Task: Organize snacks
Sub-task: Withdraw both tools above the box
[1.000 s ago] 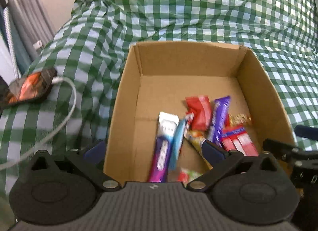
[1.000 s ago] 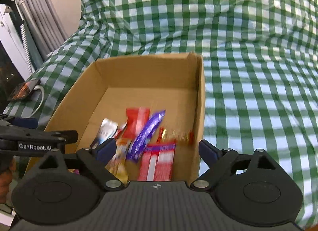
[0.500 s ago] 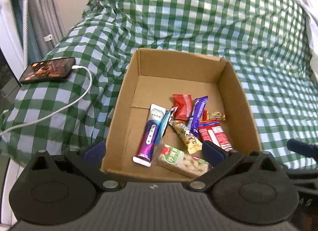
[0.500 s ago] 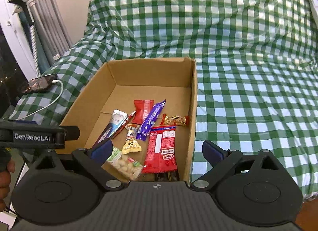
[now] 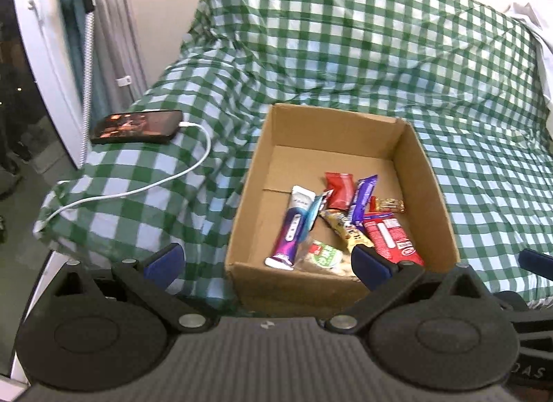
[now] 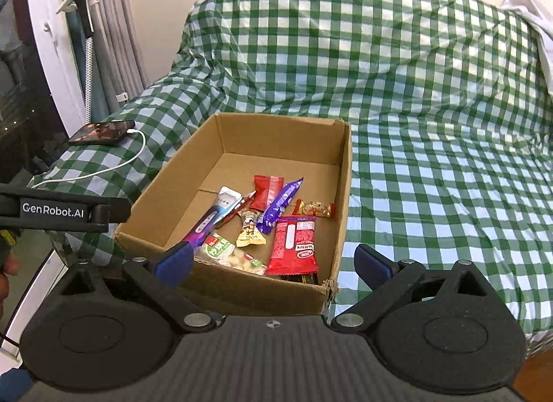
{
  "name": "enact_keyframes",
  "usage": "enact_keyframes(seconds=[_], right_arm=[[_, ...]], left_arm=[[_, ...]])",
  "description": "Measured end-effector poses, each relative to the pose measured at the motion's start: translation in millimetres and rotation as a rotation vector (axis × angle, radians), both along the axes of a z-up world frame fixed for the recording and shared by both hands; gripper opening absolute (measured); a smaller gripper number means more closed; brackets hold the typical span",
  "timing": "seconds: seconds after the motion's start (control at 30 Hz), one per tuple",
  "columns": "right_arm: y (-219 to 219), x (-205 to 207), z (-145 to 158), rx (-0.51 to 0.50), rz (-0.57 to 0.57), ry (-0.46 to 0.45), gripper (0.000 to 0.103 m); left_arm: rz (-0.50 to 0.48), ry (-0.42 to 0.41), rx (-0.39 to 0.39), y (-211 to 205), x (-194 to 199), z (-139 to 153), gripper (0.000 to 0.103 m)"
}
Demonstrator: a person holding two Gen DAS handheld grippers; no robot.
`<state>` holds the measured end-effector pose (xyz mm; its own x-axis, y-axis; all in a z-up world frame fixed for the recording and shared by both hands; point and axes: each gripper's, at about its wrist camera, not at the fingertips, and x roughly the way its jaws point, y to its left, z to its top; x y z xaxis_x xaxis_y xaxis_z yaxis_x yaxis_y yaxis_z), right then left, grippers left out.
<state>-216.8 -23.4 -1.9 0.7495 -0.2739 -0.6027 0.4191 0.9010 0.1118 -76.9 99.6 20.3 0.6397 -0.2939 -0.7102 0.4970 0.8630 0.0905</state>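
An open cardboard box (image 5: 432,174) (image 6: 345,180) sits on the green checked bed cover. Inside lie several snacks: a purple and white tube pack (image 5: 292,229) (image 6: 211,218), a red pack (image 5: 340,189) (image 6: 268,191), a purple bar (image 5: 361,201) (image 6: 280,205), a red wafer pack (image 5: 390,237) (image 6: 295,244), a green and white nut bag (image 5: 323,255) (image 6: 230,253), a yellow bar (image 6: 250,232) and a small gold candy (image 5: 389,204) (image 6: 315,209). My left gripper (image 5: 268,263) is open and empty in front of the box. My right gripper (image 6: 273,263) is open and empty at the box's near right corner.
A phone (image 5: 136,126) (image 6: 102,132) lies on the bed's left corner with a white cable (image 5: 145,187) running off it. A stand and curtains (image 5: 100,21) are at the far left. The checked cover (image 6: 449,177) spreads right of the box.
Both grippers have pulled back and up from the box. The box looks smaller and all its snacks show now. Both stay open and empty.
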Motion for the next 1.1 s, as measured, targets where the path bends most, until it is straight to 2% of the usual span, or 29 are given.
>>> enact_keyframes(seconds=[0.13, 0.27, 0.43, 0.57, 0.67, 0.87, 1.1], right_arm=[[8, -8, 1, -0.018, 0.008, -0.003, 0.100], [14, -16, 3, -0.025, 0.006, -0.014, 0.100], [22, -29, 6, -0.037, 0.004, -0.037, 0.100], [25, -35, 6, -0.038, 0.005, -0.043, 0.100], [25, -36, 6, -0.042, 0.006, -0.045, 0.100], [29, -43, 7, -0.044, 0.008, -0.049, 0.101], [29, -45, 9, -0.038, 0.029, -0.046, 0.102]], left_arm=[[-0.003, 0.001, 0.036, 4, -6, 2, 0.103], [-0.030, -0.054, 0.097, 5, -18, 6, 0.103], [-0.015, -0.049, 0.094, 12, -28, 5, 0.103], [0.007, -0.061, 0.135, 13, -35, -1, 0.103], [0.030, -0.077, 0.132, 15, -39, -3, 0.103], [0.015, -0.085, 0.121, 17, -44, -3, 0.103], [-0.004, -0.015, 0.118, 16, -42, -10, 0.103]])
